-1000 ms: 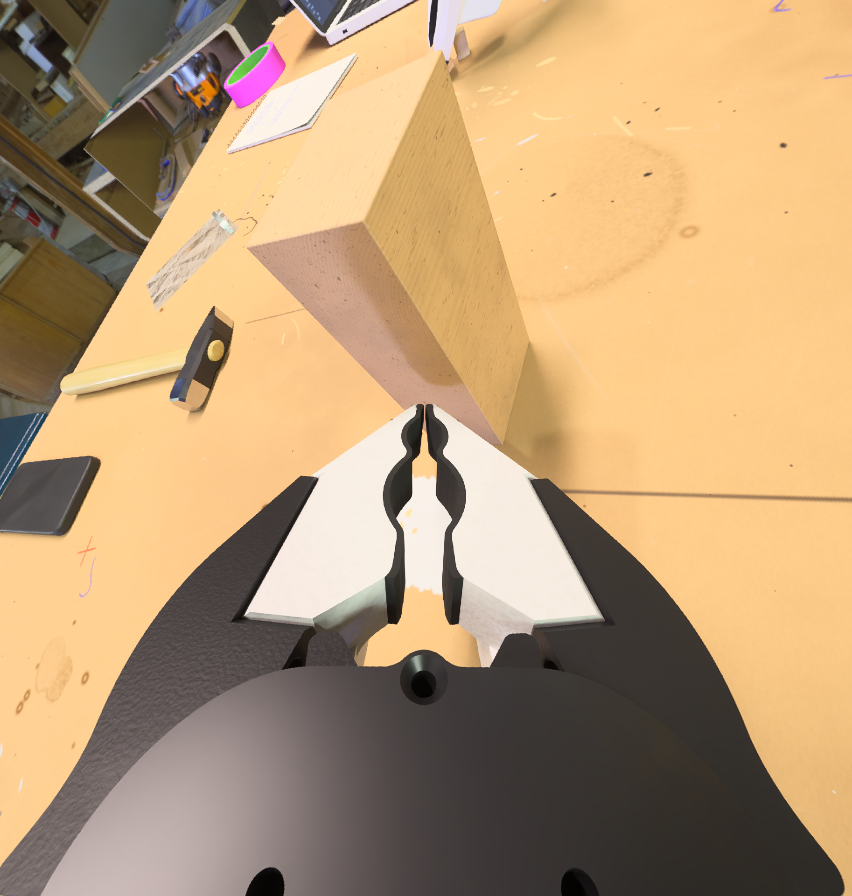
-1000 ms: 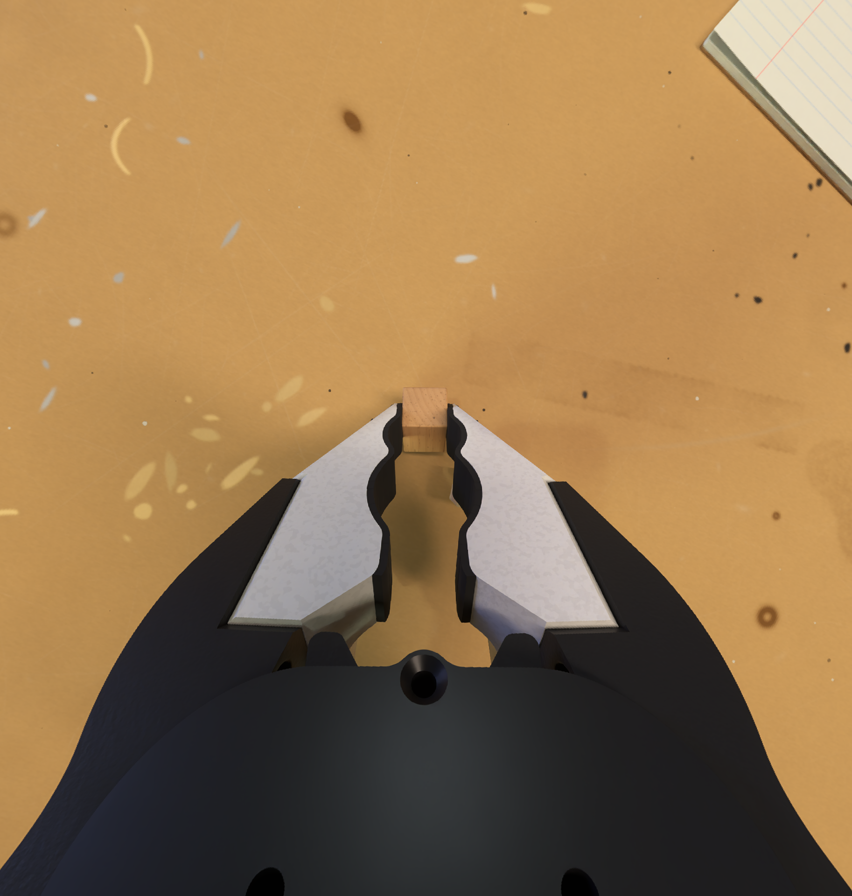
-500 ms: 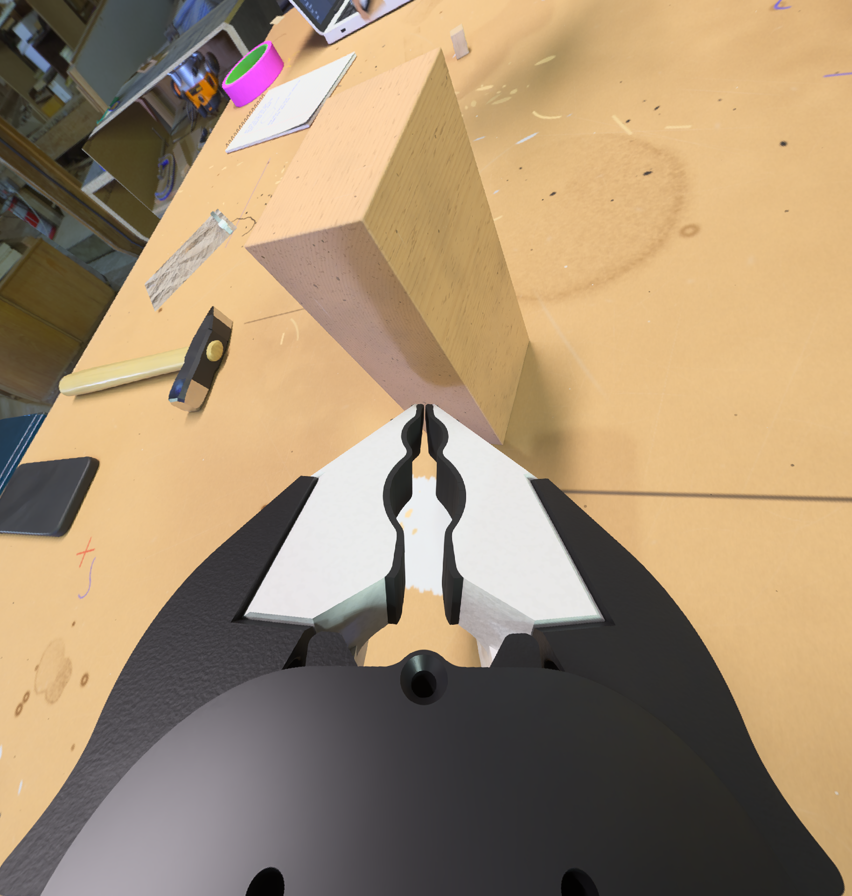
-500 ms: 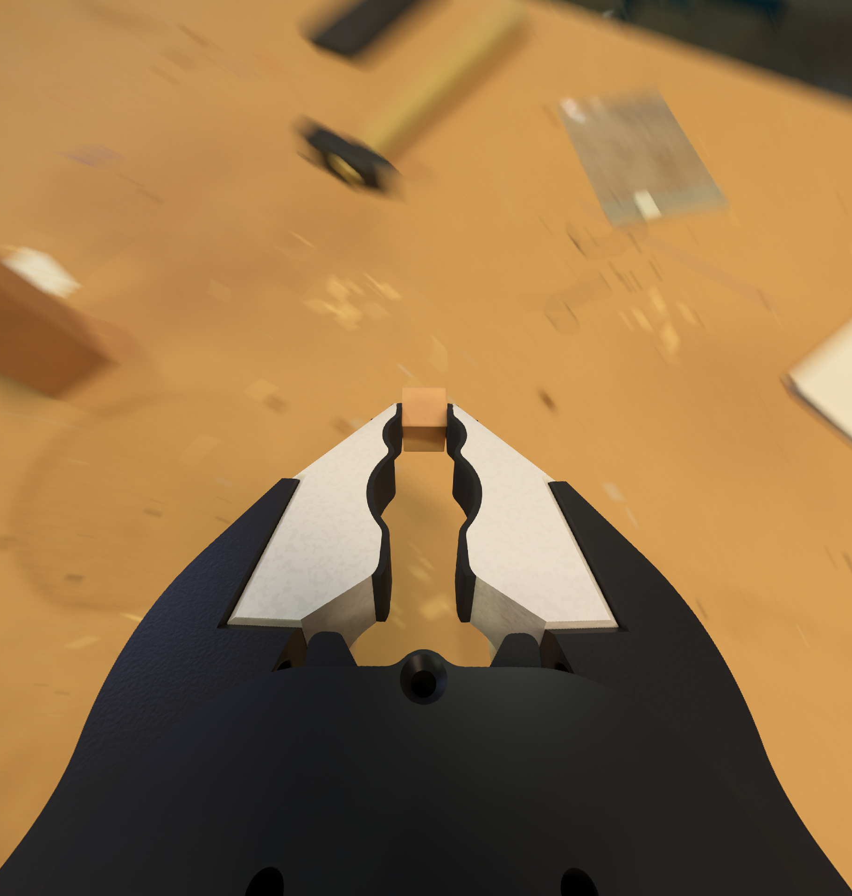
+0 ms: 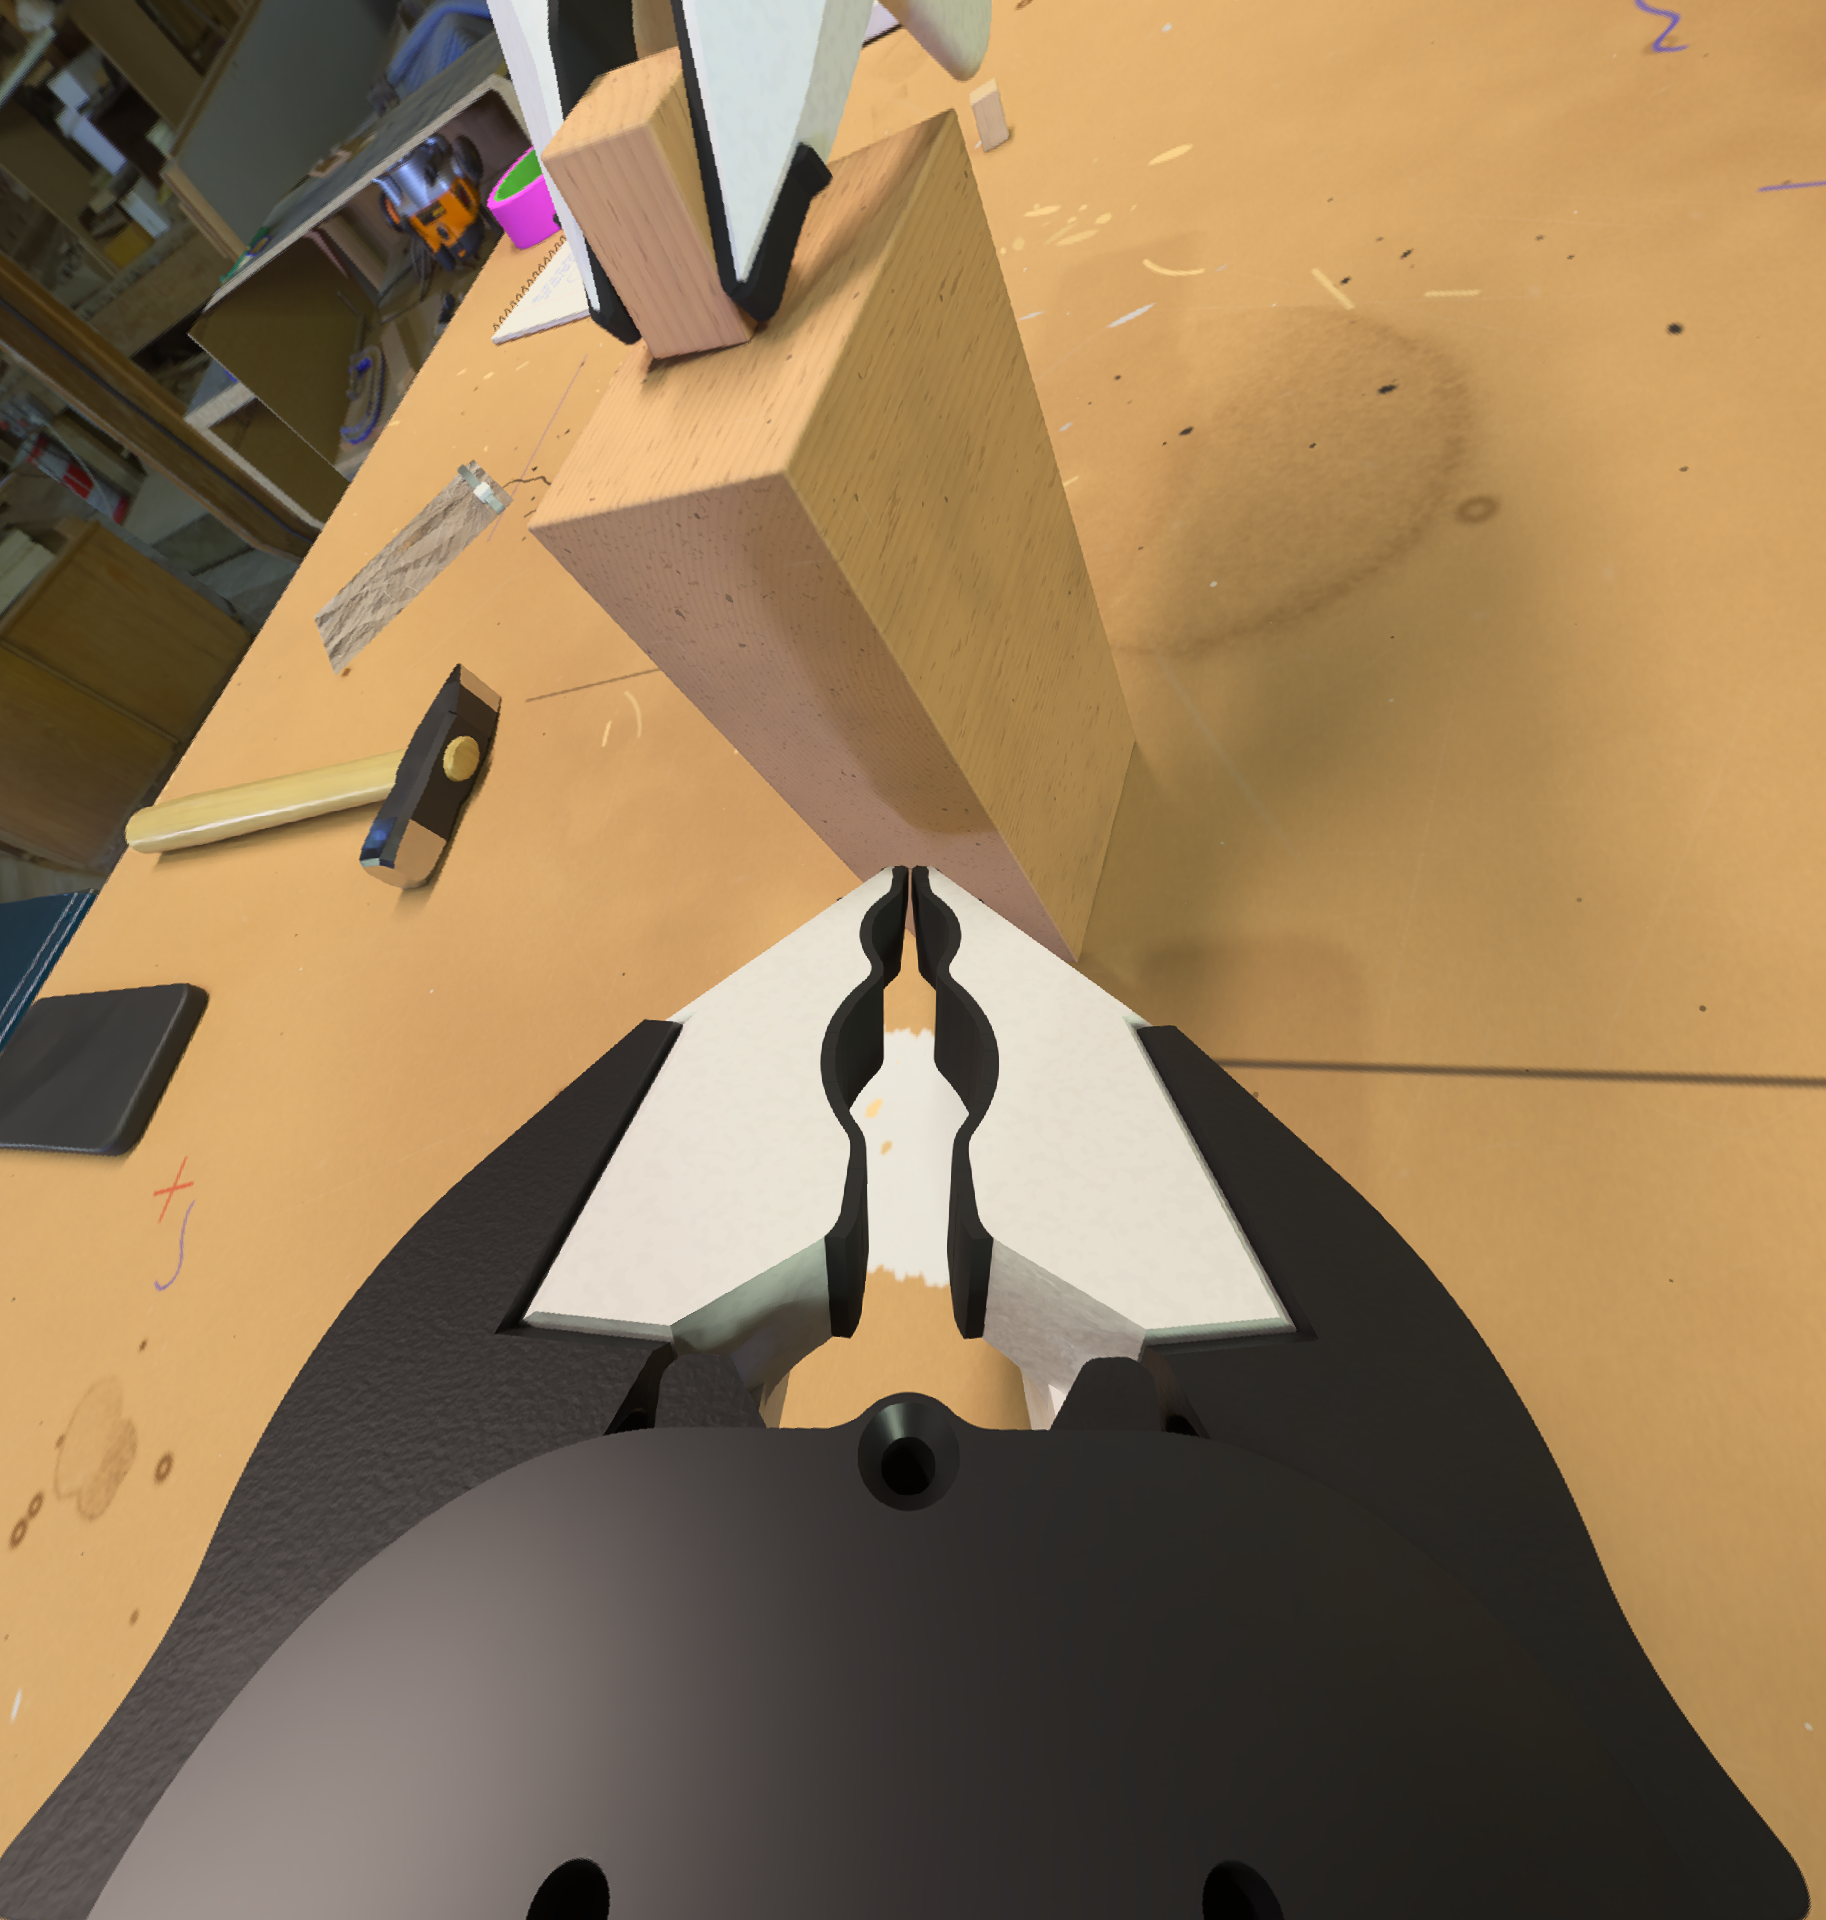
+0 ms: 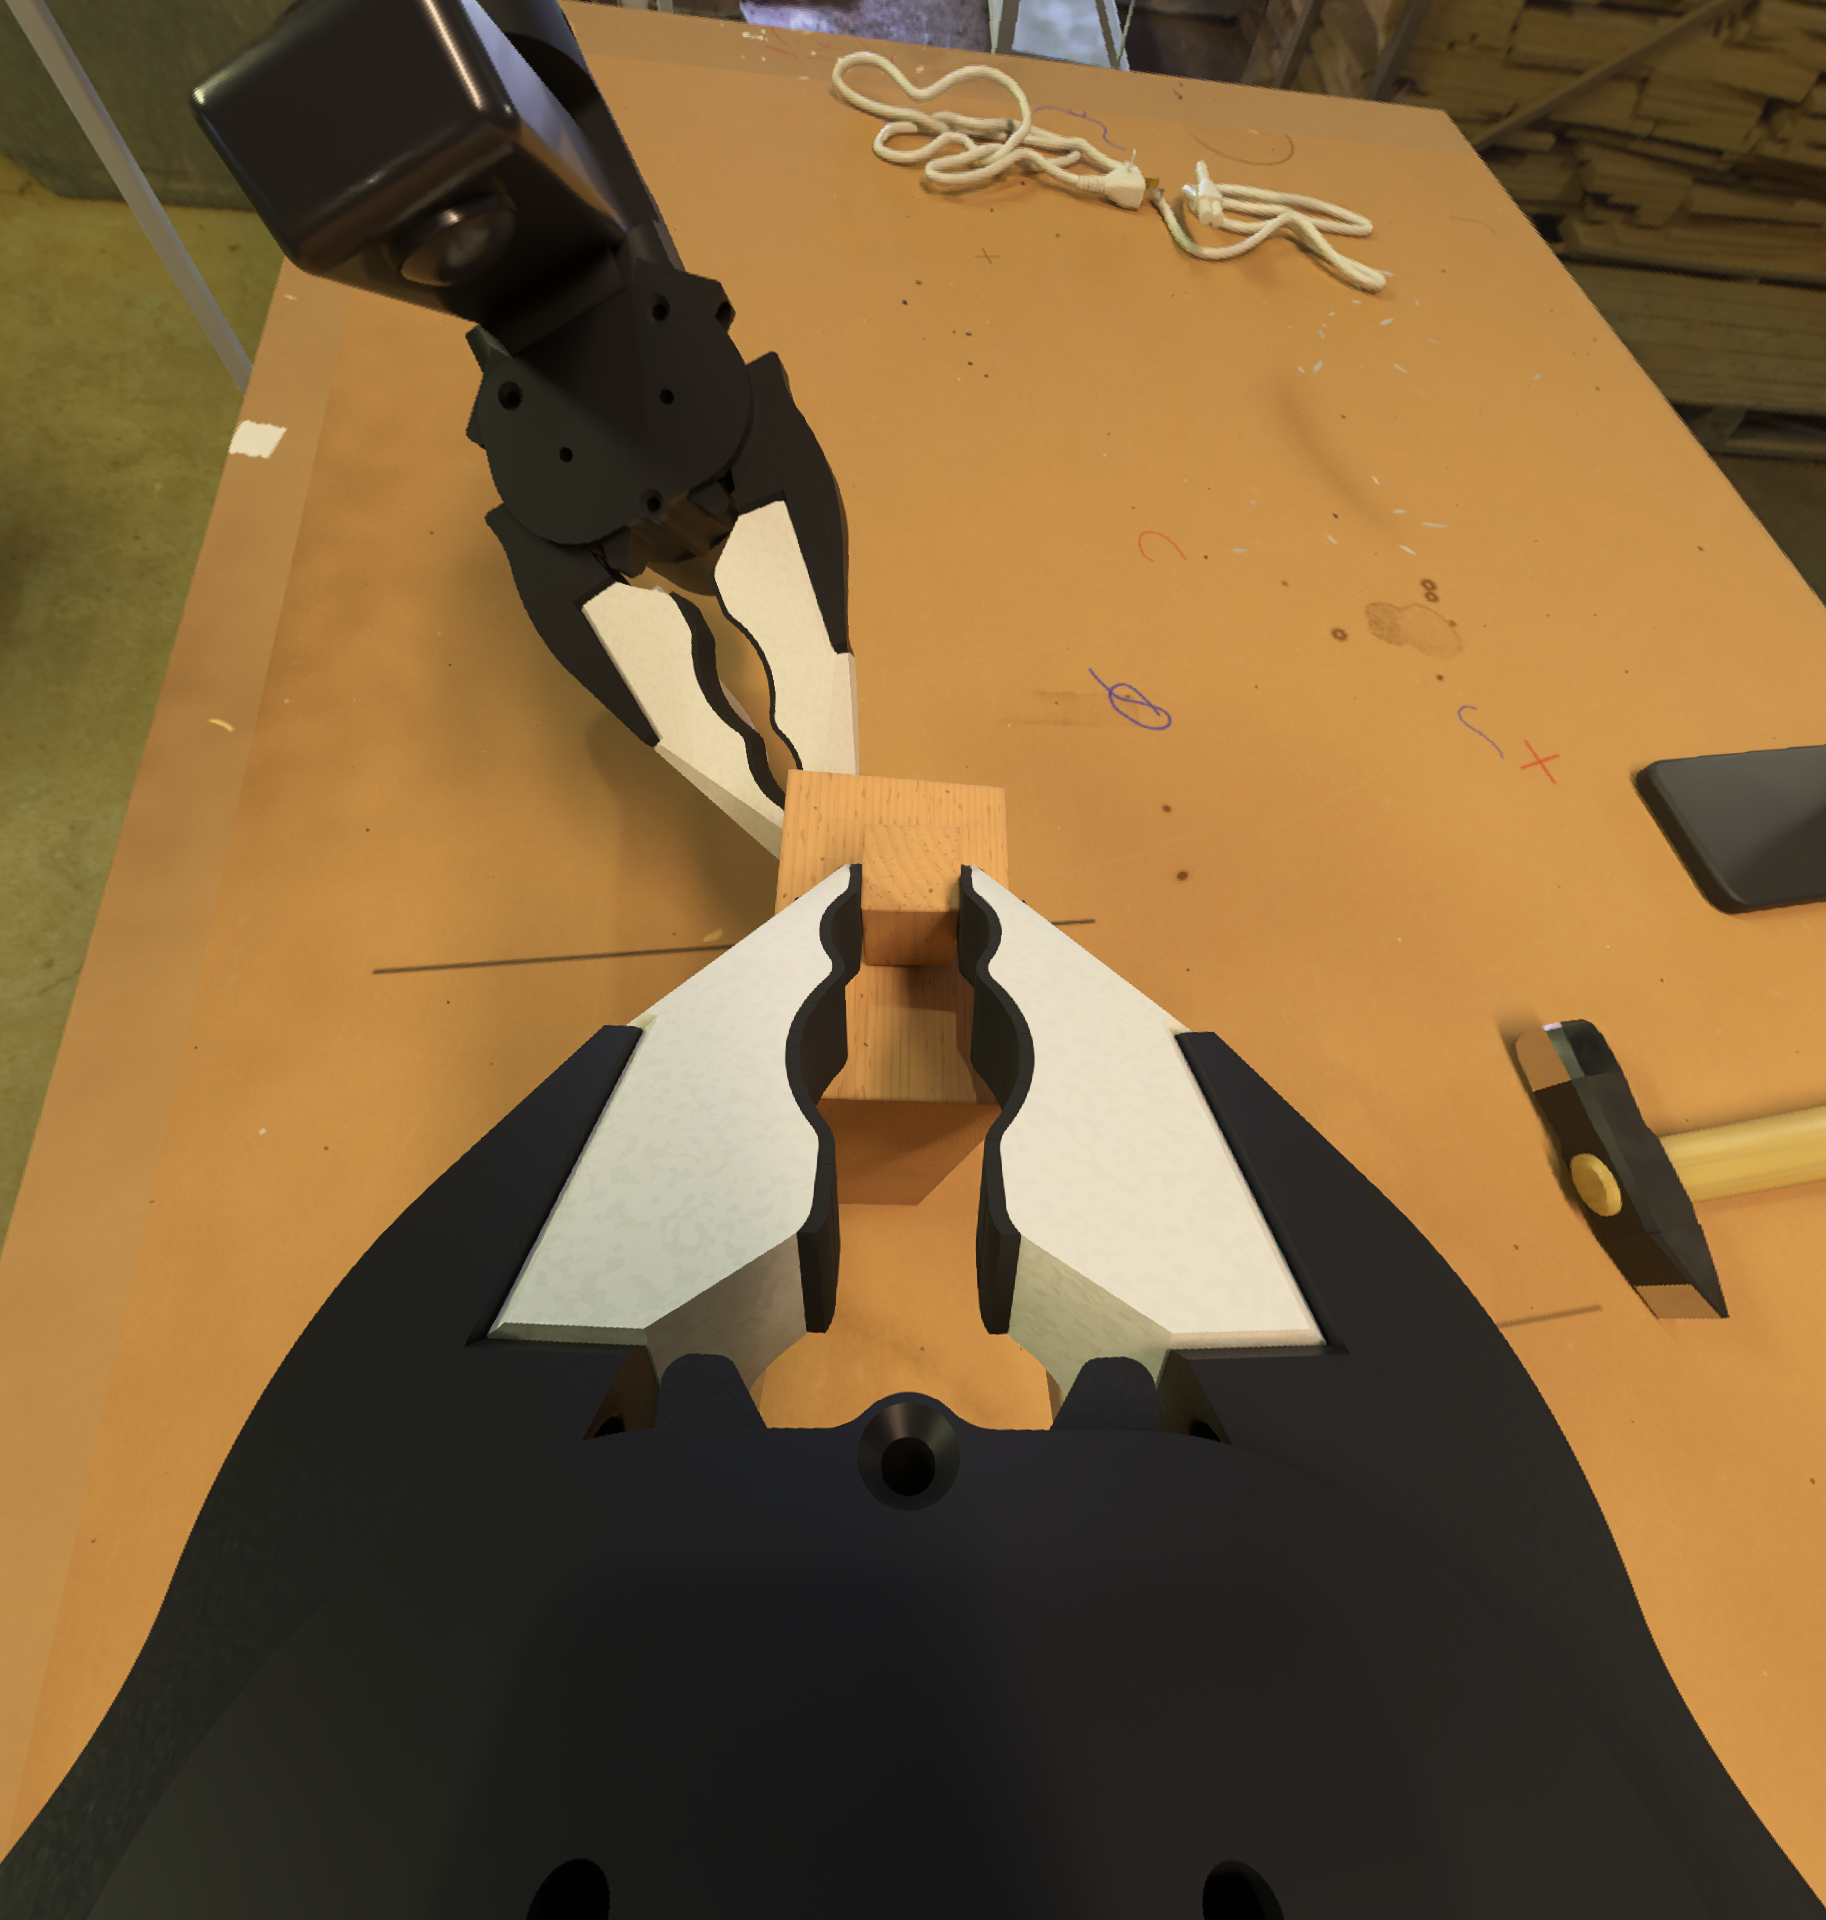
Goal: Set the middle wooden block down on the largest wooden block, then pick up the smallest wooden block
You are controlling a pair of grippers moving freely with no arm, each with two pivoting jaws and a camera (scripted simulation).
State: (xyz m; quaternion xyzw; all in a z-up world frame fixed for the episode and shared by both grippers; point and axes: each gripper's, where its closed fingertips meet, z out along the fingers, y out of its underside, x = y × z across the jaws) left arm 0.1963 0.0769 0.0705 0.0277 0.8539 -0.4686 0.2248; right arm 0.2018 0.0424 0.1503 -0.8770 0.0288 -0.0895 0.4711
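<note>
My right gripper (image 6: pixel 909 914) is clamped on the middle wooden block (image 6: pixel 911 902), whose underside looks to sit on or just above the top of the largest wooden block (image 6: pixel 893 831); from the left wrist view the middle block stands near the far end of that top face, and I can't tell if it's fully seated. My left gripper (image 5: pixel 907 881) has its fingers together with nothing between them, tips low at the near end of the largest block, touching or just beside it, can't tell which. So step one is nearly done, I judge: the release is left. The smallest wooden block (image 5: pixel 989 112) lies on the table (image 5: pixel 1511 831) beyond the largest block, untouched, so the pickup is all still to do. Off to the side: hammer (image 5: pixel 306 795), black phone (image 5: pixel 83 1065), farther out pink tape roll (image 5: pixel 522 197), and a white cord (image 6: pixel 1106 166) at the table's far end.
</note>
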